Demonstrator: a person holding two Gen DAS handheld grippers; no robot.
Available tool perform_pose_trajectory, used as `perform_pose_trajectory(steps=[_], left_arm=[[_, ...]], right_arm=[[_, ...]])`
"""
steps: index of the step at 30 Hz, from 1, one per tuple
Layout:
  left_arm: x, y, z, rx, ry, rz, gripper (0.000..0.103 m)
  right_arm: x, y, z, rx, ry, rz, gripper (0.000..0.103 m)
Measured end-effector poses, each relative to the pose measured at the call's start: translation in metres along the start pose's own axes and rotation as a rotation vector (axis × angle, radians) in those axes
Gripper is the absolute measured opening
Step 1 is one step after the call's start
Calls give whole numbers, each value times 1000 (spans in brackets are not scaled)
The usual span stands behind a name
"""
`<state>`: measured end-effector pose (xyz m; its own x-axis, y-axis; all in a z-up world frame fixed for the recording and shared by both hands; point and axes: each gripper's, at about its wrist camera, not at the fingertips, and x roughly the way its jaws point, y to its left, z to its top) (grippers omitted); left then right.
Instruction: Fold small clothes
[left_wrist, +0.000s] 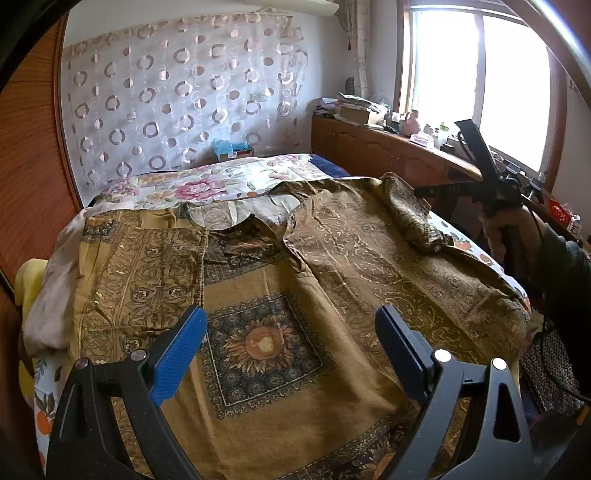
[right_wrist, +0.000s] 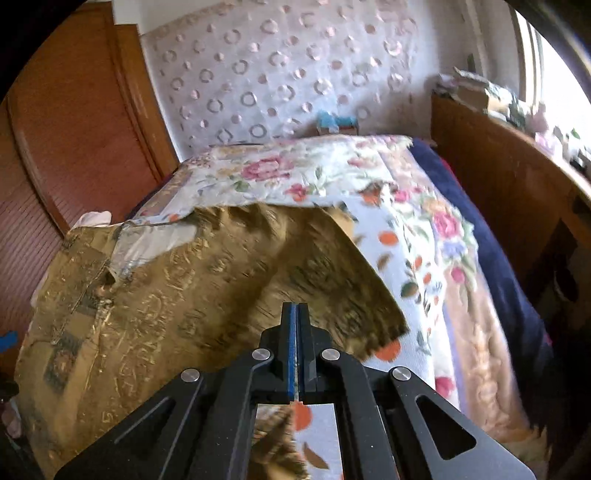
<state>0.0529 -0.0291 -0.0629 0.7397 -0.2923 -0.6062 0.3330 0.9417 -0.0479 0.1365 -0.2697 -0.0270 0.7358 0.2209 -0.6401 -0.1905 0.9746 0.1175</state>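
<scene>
Brown patterned garment (left_wrist: 280, 332) lies spread on the floral bedspread (left_wrist: 207, 181), left side folded inward. Left gripper (left_wrist: 291, 350) hovers above its sunflower panel, jaws wide apart and empty. Right gripper (right_wrist: 297, 332) has its jaws pressed together at the garment's right edge; whether cloth is pinched cannot be told.

The brown shirt (right_wrist: 184, 295) looks smeared and fuzzy in the right wrist view, and its bottom runs off the picture. The right gripper (right_wrist: 297, 314) covers part of the cloth, so maybe it pinches some; I cannot tell.
</scene>
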Motion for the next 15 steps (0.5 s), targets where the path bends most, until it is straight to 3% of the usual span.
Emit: perform_pose_trajectory(steps=[4,6,8,9,11,15], left_arm=[[0,0,0,0,0,1,93],[0,1,0,-3,2,-1,93],[0,1,-1,-4,4,-2,93],[0,1,-1,-4,4,-2,93],[0,1,-2,-6,5,-5,93],[2,1,-5,-5,11,-8,93]], right_arm=[[-2,7,3,-32,-21,-35,1],[0,2,3,-41,-12,-88,18],[7,-8,5,-36,-10,-124,56],[10,-15,6,-34,-9,-139,62],[17,-20,8,-51,-4,-160,64],[35,-22,11,-72,62,-111,64]])
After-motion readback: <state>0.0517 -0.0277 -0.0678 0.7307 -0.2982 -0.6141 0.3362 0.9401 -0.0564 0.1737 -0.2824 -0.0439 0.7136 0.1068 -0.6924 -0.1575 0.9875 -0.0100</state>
